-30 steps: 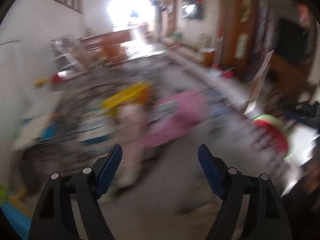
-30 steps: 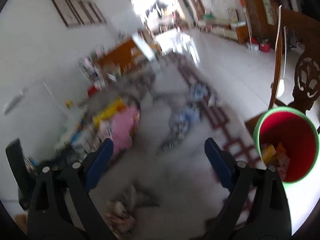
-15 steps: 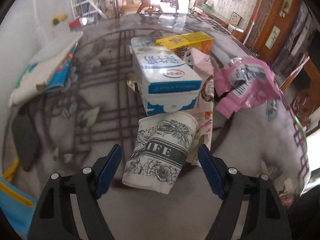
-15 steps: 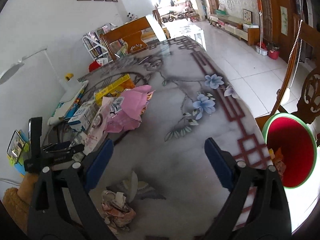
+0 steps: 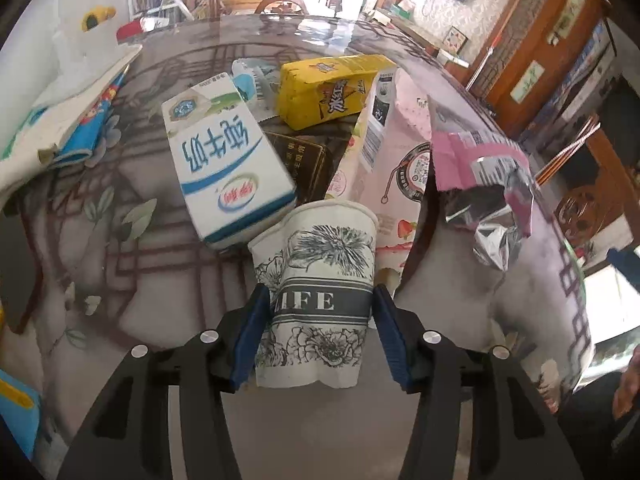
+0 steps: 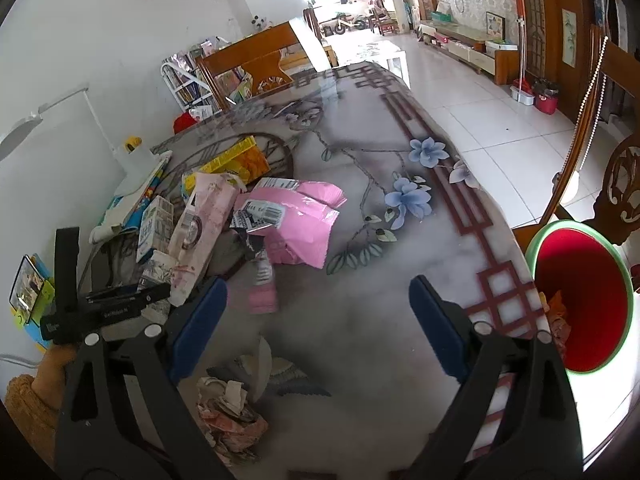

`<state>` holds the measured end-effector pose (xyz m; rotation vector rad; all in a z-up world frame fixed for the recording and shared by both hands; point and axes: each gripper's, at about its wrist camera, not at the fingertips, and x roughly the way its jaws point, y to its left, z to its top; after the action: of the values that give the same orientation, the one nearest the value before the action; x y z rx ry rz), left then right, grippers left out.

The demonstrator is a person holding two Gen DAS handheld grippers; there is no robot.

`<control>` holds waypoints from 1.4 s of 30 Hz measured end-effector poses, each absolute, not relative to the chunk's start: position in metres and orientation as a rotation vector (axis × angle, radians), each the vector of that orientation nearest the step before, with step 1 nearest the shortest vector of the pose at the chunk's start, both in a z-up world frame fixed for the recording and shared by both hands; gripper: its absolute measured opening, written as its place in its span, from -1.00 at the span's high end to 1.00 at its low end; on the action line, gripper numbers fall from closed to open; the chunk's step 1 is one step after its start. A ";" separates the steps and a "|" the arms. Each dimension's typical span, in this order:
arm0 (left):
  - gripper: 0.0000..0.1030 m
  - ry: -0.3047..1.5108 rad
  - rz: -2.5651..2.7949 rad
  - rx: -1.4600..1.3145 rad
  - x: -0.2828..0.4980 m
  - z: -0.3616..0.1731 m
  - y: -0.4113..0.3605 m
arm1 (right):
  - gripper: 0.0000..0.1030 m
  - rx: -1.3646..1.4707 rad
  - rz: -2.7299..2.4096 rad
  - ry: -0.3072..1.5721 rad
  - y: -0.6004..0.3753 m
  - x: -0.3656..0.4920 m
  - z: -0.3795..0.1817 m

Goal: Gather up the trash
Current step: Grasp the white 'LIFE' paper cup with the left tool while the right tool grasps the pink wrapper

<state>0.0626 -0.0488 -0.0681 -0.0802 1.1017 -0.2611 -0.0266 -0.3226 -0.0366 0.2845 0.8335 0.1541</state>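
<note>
A white paper cup [image 5: 320,264] with a black flower print lies on its side on the patterned table [image 5: 132,280]. My left gripper [image 5: 320,320] is closing on it, and both blue pads [image 5: 252,328] touch its sides. Behind the cup lie a blue-and-white milk carton [image 5: 224,160], a yellow box [image 5: 332,88], a pale pink bag [image 5: 400,160] and a torn pink foil wrapper [image 5: 480,176]. My right gripper [image 6: 316,324] hangs open over bare tabletop with nothing between its fingers. A crumpled paper wad [image 6: 228,412] lies just below its left finger.
A red bin with a green rim [image 6: 580,300] stands off the table's right edge and holds some trash. A wooden chair [image 6: 616,184] is behind it. A cloth and a blue booklet [image 5: 72,120] lie at the table's left. A phone on a stand [image 6: 28,288] sits far left.
The left gripper dropped down to the table and came over the cup, then its jaws narrowed onto the cup's sides. The right gripper shifted slightly and stayed open.
</note>
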 end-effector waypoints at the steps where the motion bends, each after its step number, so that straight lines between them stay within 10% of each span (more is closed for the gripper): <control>1: 0.02 1.098 -0.262 -0.092 0.062 -0.068 -0.048 | -0.76 0.280 0.153 0.837 -0.322 -0.026 -0.037; 37: 0.15 0.907 -0.370 -0.318 0.035 -0.025 -0.036 | -0.90 -0.145 0.197 1.113 -0.222 0.123 -0.094; 42: 0.15 0.903 -0.377 -0.323 0.036 -0.025 -0.036 | -0.49 -0.102 0.204 1.100 -0.224 0.119 -0.093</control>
<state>0.0361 -0.0359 -0.0249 -0.3234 0.9027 -0.3772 0.1188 -0.2236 -0.0930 -0.1021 1.1005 0.2042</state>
